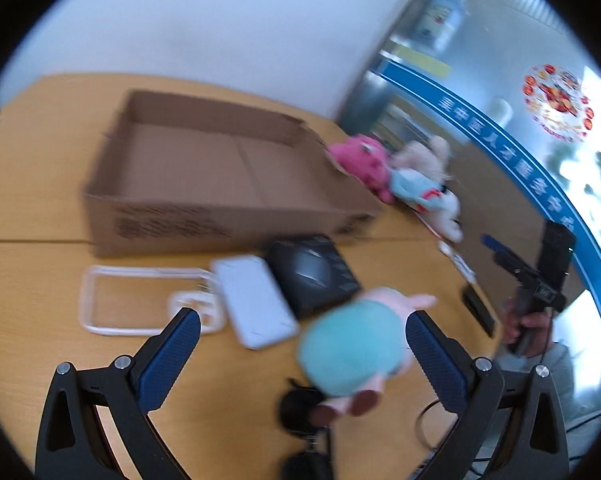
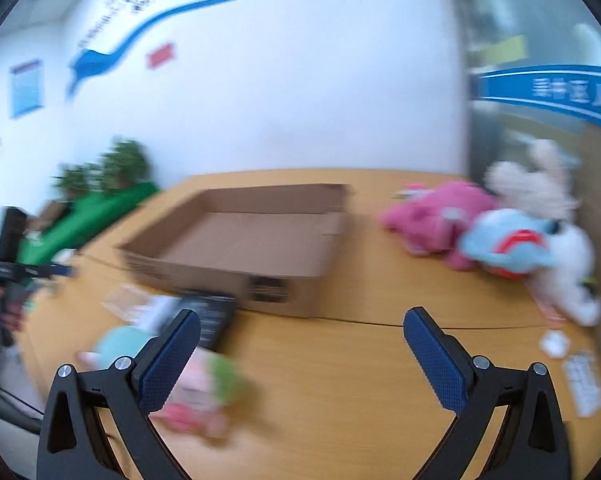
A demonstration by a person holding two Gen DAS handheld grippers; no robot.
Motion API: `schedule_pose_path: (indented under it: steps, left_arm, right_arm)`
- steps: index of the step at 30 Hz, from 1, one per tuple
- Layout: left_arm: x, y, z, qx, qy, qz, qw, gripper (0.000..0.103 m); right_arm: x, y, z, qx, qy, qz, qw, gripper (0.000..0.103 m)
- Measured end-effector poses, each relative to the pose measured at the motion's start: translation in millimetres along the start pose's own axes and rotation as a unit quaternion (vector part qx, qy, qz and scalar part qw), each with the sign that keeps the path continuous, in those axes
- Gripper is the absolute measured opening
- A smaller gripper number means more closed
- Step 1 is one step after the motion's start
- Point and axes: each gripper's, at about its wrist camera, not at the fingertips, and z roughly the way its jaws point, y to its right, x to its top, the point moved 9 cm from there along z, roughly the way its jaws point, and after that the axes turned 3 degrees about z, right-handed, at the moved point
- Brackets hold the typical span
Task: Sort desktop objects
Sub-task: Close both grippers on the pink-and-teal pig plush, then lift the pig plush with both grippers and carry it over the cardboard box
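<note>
An open cardboard box [image 1: 204, 172] sits on the wooden table; it also shows in the right wrist view [image 2: 252, 240]. My left gripper [image 1: 302, 344] is open above a teal and pink plush toy [image 1: 352, 348], which lies partly between its fingers. A white power bank [image 1: 256, 300], a black box [image 1: 312, 272] and a clear phone case [image 1: 140, 296] lie in front of the cardboard box. My right gripper [image 2: 300, 348] is open and empty over bare table. A pink and green plush [image 2: 204, 392] lies by its left finger.
A pile of plush toys, pink [image 1: 364, 160], light blue [image 2: 504, 240] and white [image 2: 568, 276], lies at the table's right side by a glass wall. White papers [image 2: 580, 380] lie near the right edge. A dark object with a cable [image 1: 300, 408] lies below the teal plush.
</note>
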Motion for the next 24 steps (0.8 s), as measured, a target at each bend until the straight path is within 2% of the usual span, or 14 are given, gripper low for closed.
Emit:
schedule_pose_path:
  steps: [2,5,9,12,15,18,24]
  left_arm:
    - [-11,10,26,-0.019,-0.03,-0.003,0.9994,0.103]
    - [-29,18,60,-0.032,-0.069,-0.014,0.997,0.1]
    - [-46,19,79,-0.061,-0.107,-0.04,0.9917,0.087]
    - [-54,25,87,-0.094,-0.126,-0.052,0.9862,0.081]
    - [-53,33,93,-0.084,-0.129,-0.027,0.9877,0.079]
    - [-55,48,98,-0.093,-0.143,-0.008,0.9853,0.077]
    - [-59,68,116,-0.102,-0.172,0.012,0.9797,0.077]
  right_arm:
    - [-16,-44,25,0.065,-0.026,-0.002,0.998,0.103]
    - [-52,-86,67,0.117,-0.078,-0.009,0.99,0.103]
    - [-92,-104,103,0.13,-0.133,-0.006,0.983,0.103]
    - [-101,-103,110,0.136,-0.137,0.019,0.981,0.103]
    - [-103,-99,111,0.14,-0.14,0.021,0.98,0.103]
    - [-109,-101,95,0.145,-0.145,0.019,0.979,0.103]
    - [-111,-69,55,0.102,-0.126,0.02,0.987,0.103]
